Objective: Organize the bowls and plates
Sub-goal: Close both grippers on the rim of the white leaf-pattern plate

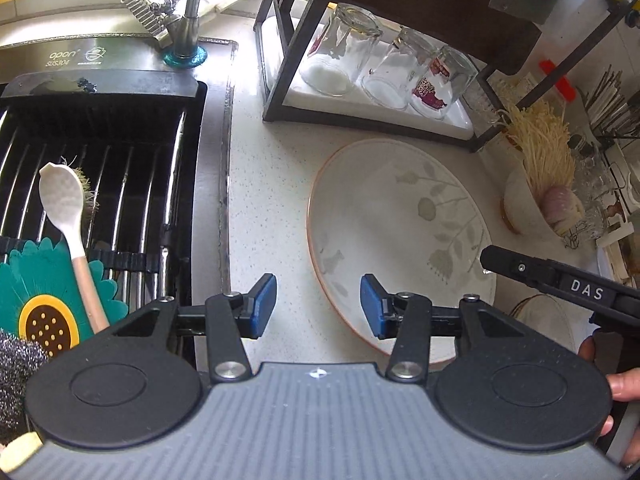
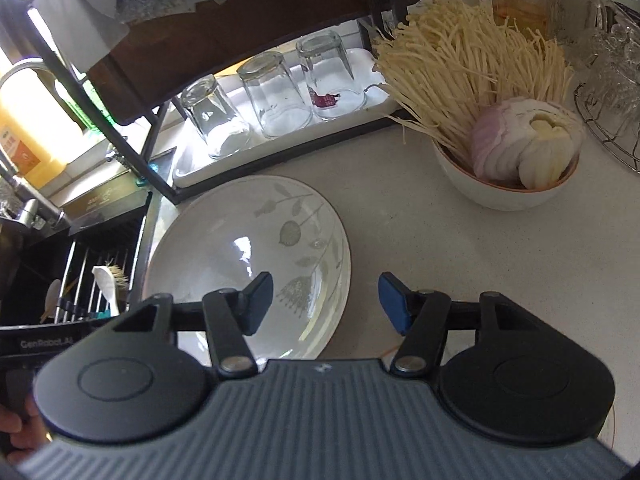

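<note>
Two grippers over a pale speckled countertop (image 2: 460,264), both pointing steeply down, both with jaws parted and nothing between the pads. Left gripper (image 1: 318,306): blue pads roughly half spread, bare counter in the gap; the near-left rim of the leaf-print plate (image 1: 396,236) sits just under its right finger, contact not clear. Right gripper (image 2: 326,304): jaws apart a bit wider, gap straddles the plate's right edge, left pad over the plate's inside, right pad over bare counter; no pressing visible.

Plate lies flat on the counter, ahead of the left gripper and to its right, ahead-left of the right gripper. White glaze, grey leaf pattern, thin orange rim.

In the left wrist view the right gripper's finger (image 1: 560,280) enters from the right, tip over the plate's right rim, with a hand (image 1: 616,384) behind it.

Bowl (image 2: 508,184) of enoki mushrooms and sliced onion stands ahead-right of the right gripper, well apart from the plate. Three upside-down glasses (image 2: 276,96) on a white tray (image 2: 188,172) under a dark rack (image 1: 288,60), beyond the plate. Sink (image 1: 108,184) with a ribbed drainer left of the left gripper, holding a white spoon (image 1: 64,200); faucet (image 1: 188,12) behind it. Another plate's edge (image 1: 544,320) shows under the right gripper, mostly hidden.
</note>
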The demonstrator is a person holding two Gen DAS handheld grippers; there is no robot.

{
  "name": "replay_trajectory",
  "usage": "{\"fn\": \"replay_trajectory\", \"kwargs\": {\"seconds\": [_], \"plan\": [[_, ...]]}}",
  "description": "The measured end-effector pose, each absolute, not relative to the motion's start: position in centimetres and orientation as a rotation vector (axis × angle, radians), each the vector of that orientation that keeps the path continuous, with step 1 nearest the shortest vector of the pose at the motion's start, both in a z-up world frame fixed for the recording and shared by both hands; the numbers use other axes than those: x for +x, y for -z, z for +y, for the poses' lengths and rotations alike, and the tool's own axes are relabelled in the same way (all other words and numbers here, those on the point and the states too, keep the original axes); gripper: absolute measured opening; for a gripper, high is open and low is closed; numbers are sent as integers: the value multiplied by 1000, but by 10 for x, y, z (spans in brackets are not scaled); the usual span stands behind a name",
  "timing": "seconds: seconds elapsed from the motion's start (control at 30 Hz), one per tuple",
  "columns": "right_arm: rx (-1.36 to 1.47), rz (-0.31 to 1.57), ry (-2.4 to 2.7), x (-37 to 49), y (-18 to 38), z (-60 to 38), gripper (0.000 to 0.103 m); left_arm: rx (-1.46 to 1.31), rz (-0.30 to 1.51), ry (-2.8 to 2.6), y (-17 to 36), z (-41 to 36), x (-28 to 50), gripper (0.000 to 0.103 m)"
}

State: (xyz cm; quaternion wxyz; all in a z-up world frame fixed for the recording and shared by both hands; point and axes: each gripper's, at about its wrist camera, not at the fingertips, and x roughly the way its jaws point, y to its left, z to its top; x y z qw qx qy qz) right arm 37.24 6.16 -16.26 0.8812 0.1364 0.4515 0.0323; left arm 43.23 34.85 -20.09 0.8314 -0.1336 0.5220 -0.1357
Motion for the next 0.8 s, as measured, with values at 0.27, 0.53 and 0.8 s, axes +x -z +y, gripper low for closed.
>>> {"fn": "replay_trajectory", "kwargs": {"seconds": [0.27, 0.53, 0.8], "plan": [[283, 964, -52, 404, 181, 69, 52, -275, 1117, 330, 209, 351, 461, 51], [294, 986, -34, 416, 194, 70, 32, -266, 1159, 347, 220, 349, 478, 31], [300, 978, -68, 414, 194, 67, 28, -299, 1155, 375, 221, 347, 479, 11]]}}
